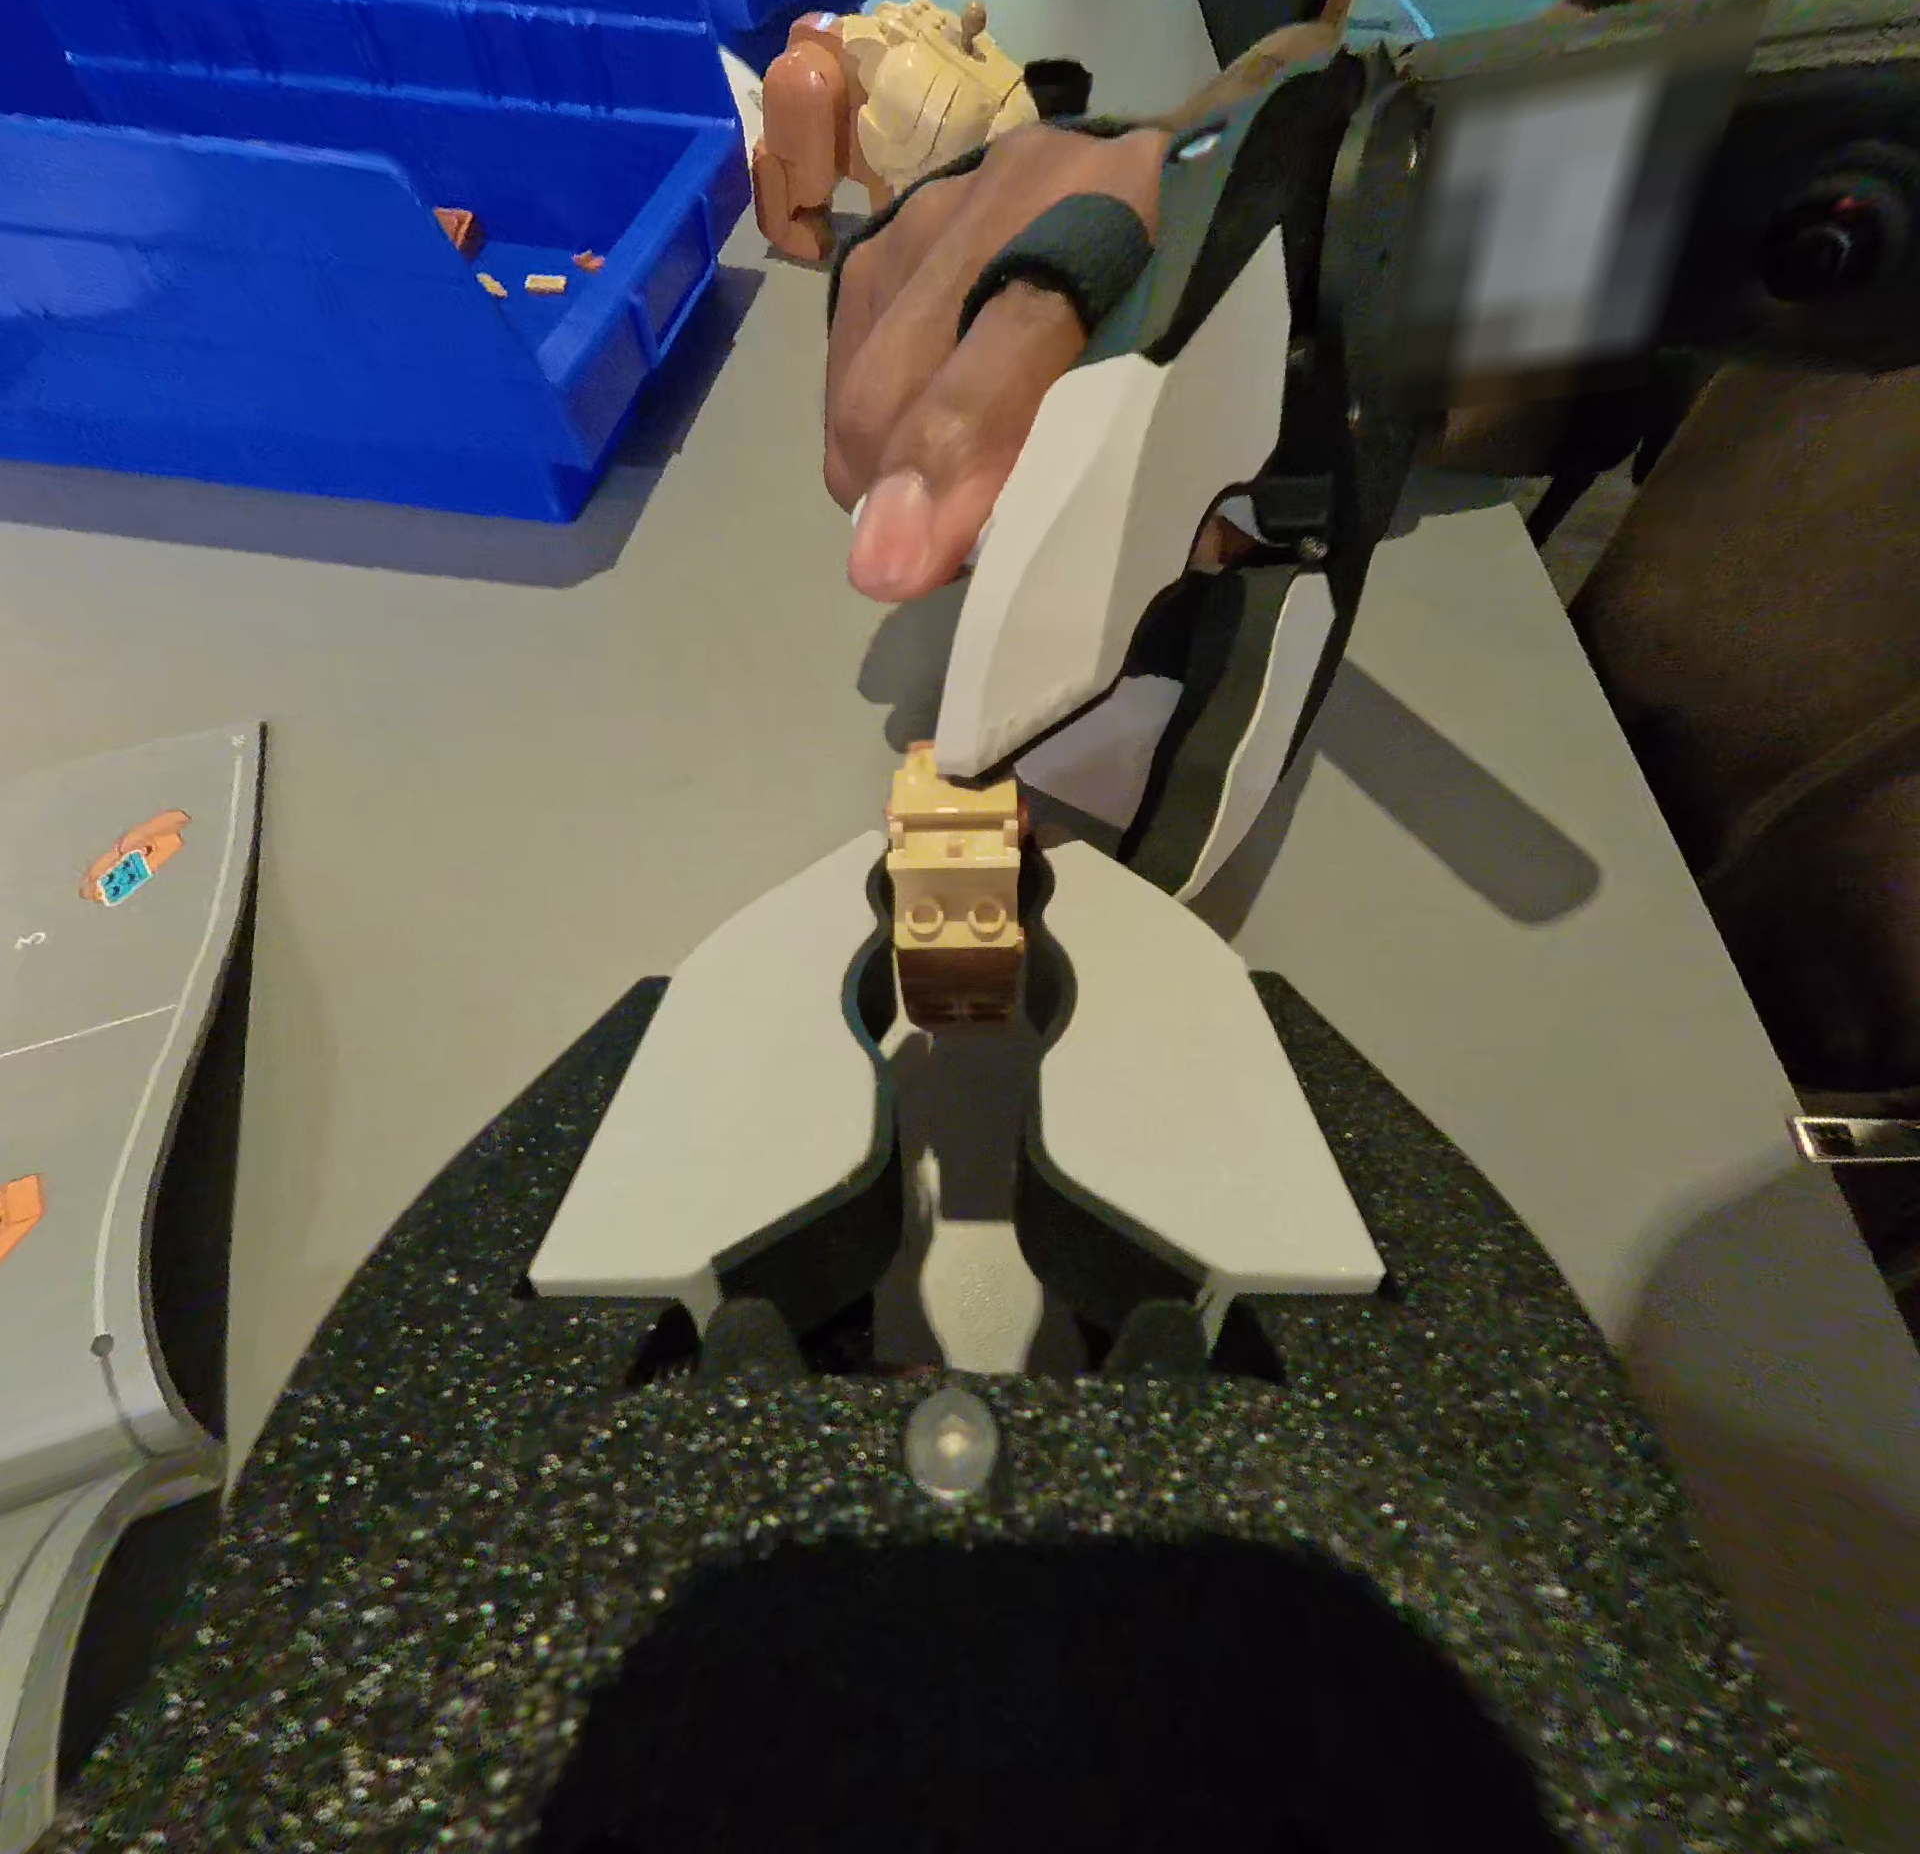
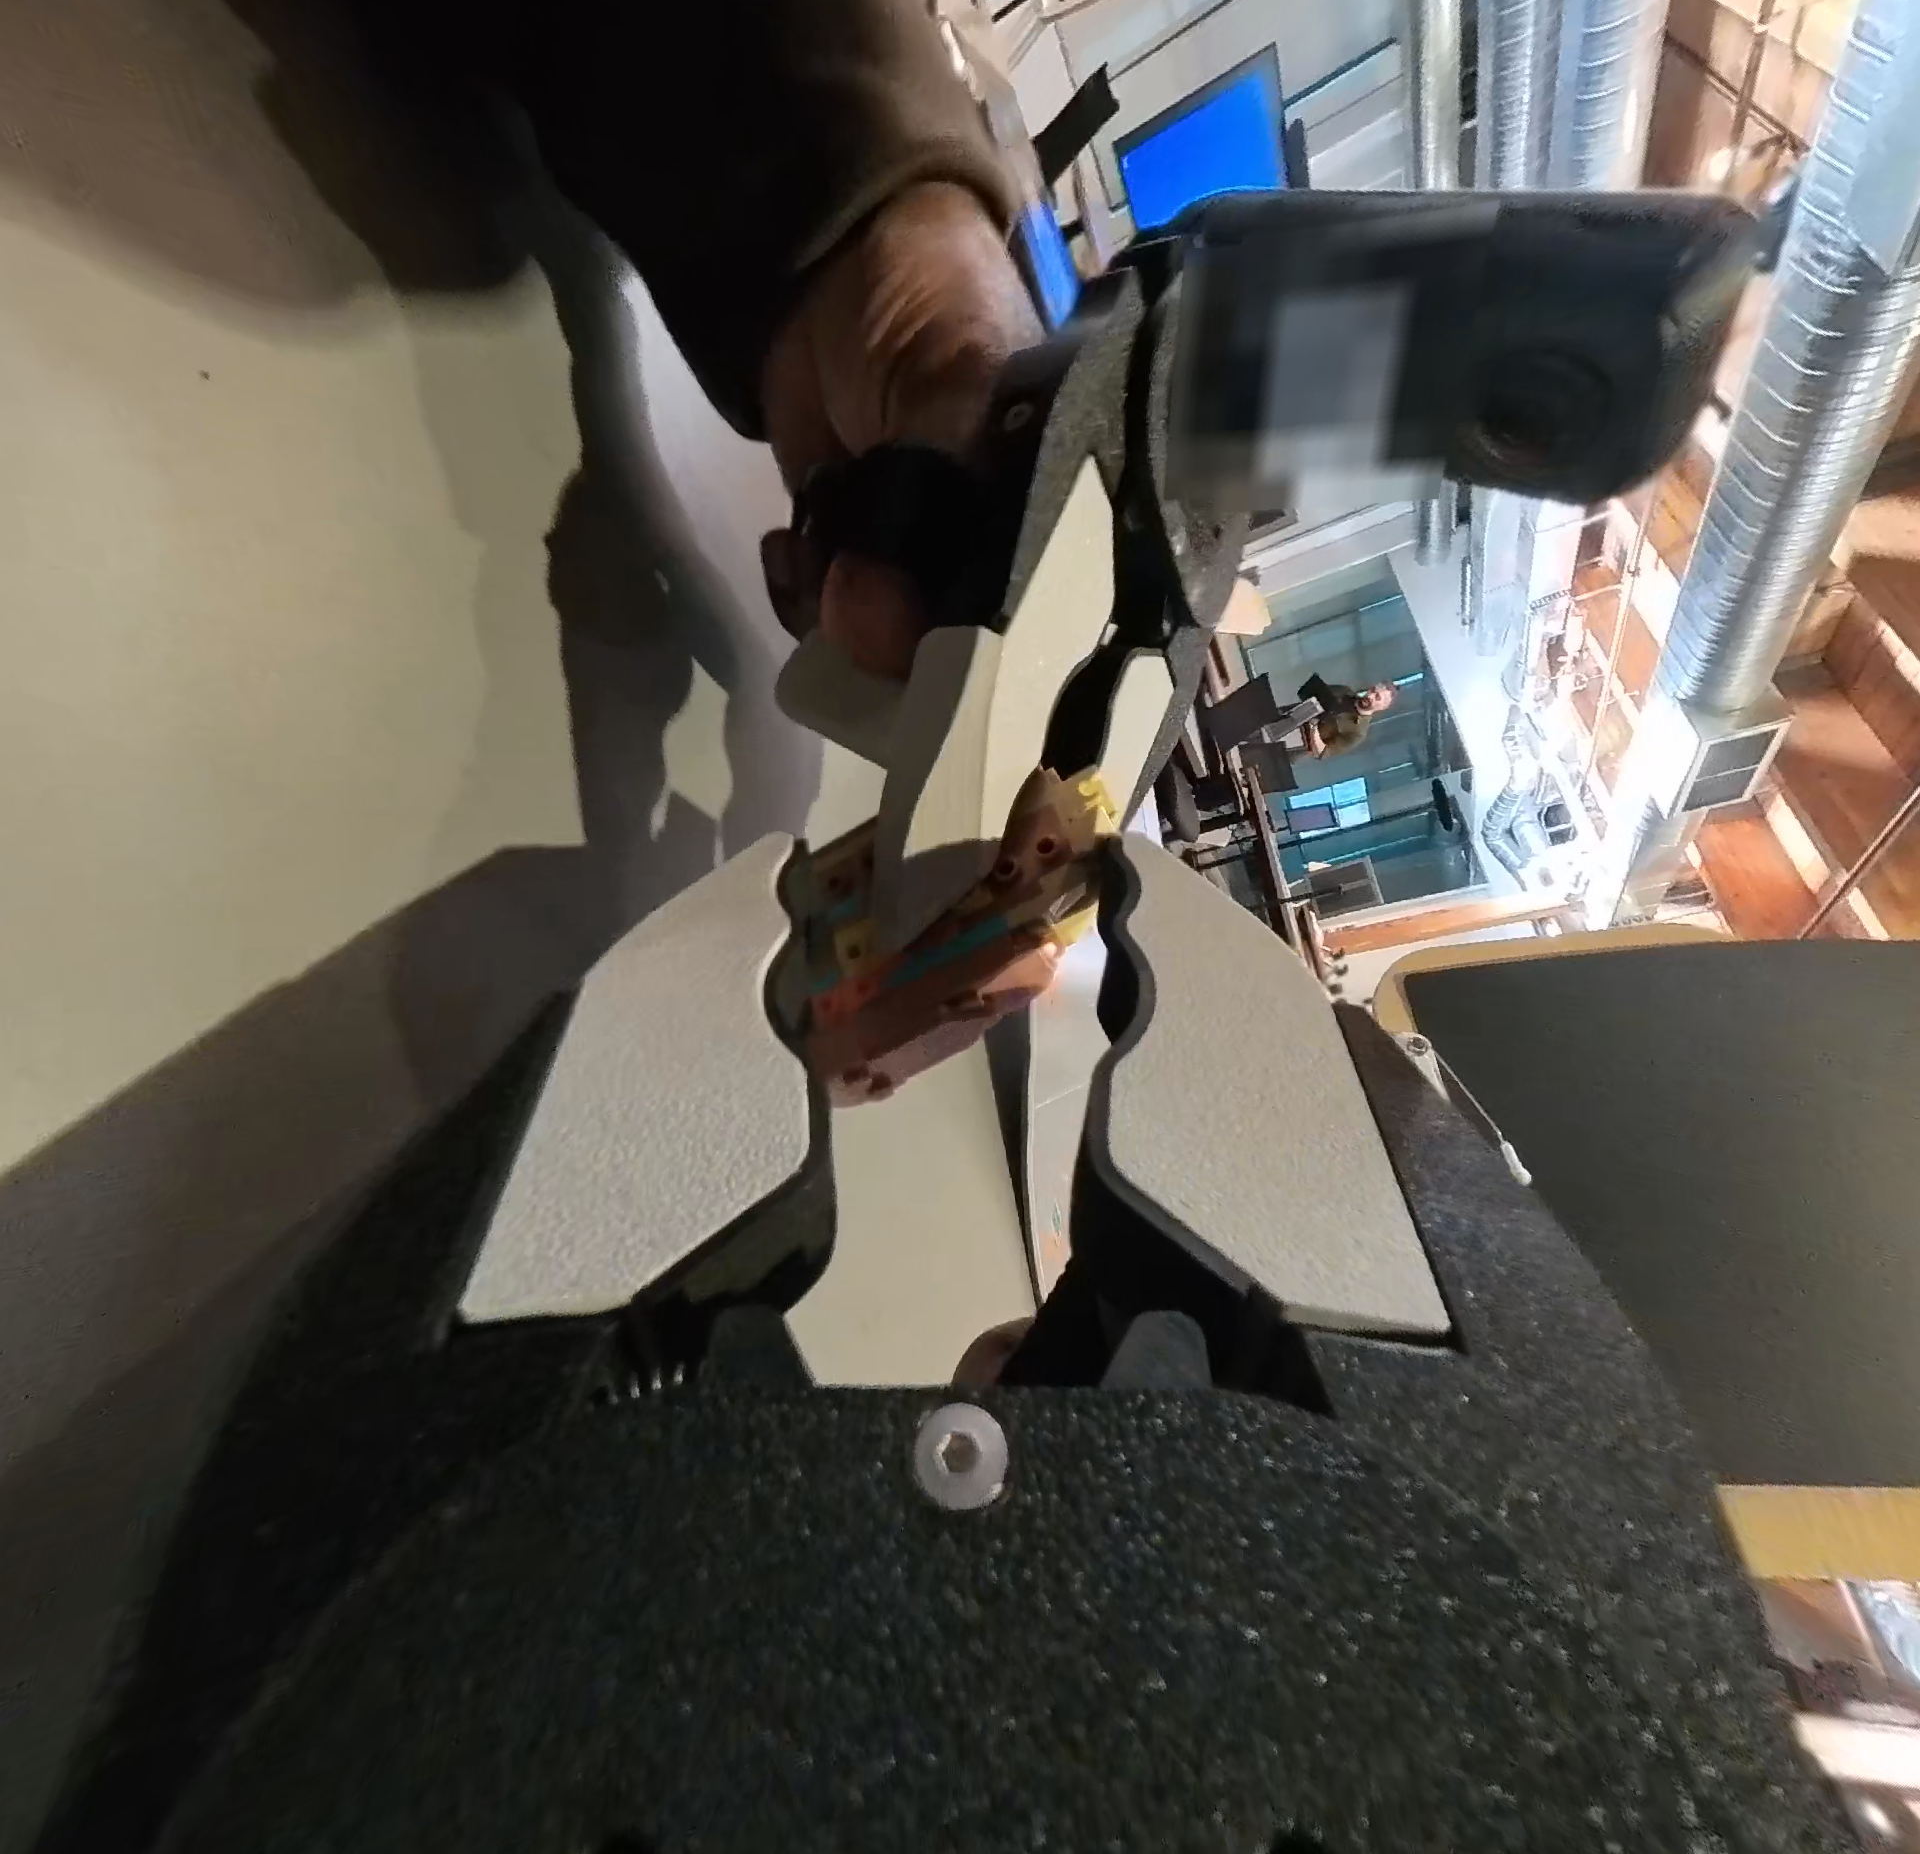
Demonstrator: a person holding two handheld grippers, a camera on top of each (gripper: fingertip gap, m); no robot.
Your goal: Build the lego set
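In the left wrist view, my left gripper (image 1: 956, 869) is shut on a small tan and brown lego assembly (image 1: 956, 911) and holds it above the grey table (image 1: 520, 661). My right gripper (image 1: 1081, 828) comes in from the upper right, and one fingertip (image 1: 966, 755) touches the assembly's far top. In the right wrist view, the assembly (image 2: 914, 983) shows tan, orange, teal and yellow layers. It sits between the tips of my right gripper (image 2: 951, 864), which touch it on both sides. The left gripper's fingers (image 2: 914, 765) reach onto it from above.
Blue bins (image 1: 364, 277) holding a few small bricks stand at the back left. A partly built tan and orange model (image 1: 894, 111) stands behind them. An instruction sheet (image 1: 125, 1025) lies at the left. A black table (image 2: 1662, 1181) and a room show in the right wrist view. Both grippers' tips are close together, under 4 cm apart.
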